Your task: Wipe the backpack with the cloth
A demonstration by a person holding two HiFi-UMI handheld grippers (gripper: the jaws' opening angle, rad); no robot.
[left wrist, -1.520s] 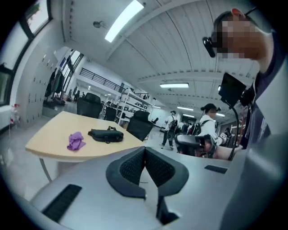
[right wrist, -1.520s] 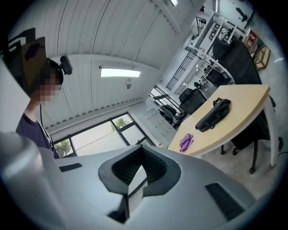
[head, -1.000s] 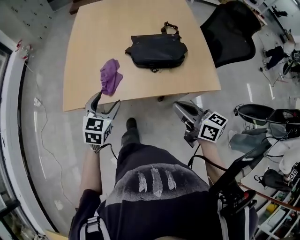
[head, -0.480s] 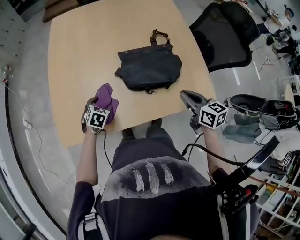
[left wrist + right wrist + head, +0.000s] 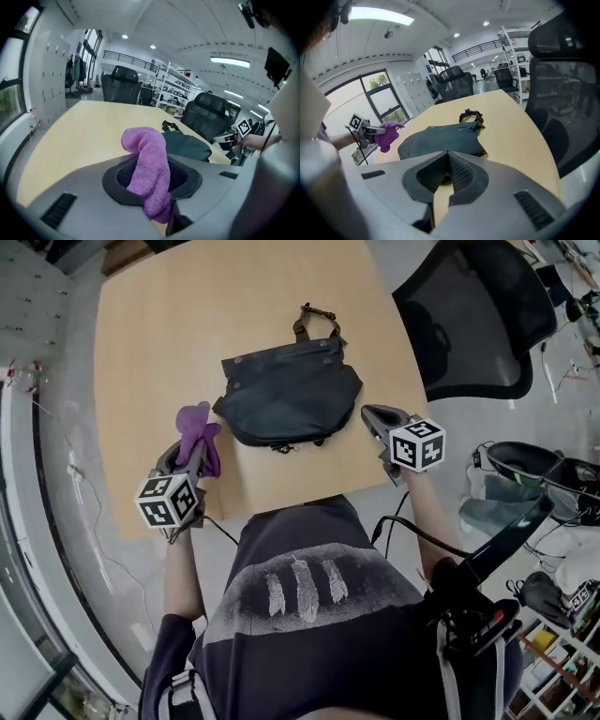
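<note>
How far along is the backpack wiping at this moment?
Done: the cloth is picked up; the left gripper has just been closing its jaws and now clamps it. In hand: the cloth is held over the table, beside the backpack at its left edge. Left: the whole wipe; no contact with the bag shows yet. The right gripper is shut and empty near the bag's right side.

I read the cloth (image 5: 195,432) as plain purple and the backpack (image 5: 291,395) as charcoal-black with no pattern. The table (image 5: 159,324) is light tan wood. The left gripper (image 5: 190,454) and right gripper (image 5: 373,414) are grey with black ribbed pads, their cubes white with black squares. The office chair (image 5: 478,315) is black. The shirt (image 5: 309,634) is dark with pale feather prints.
</note>
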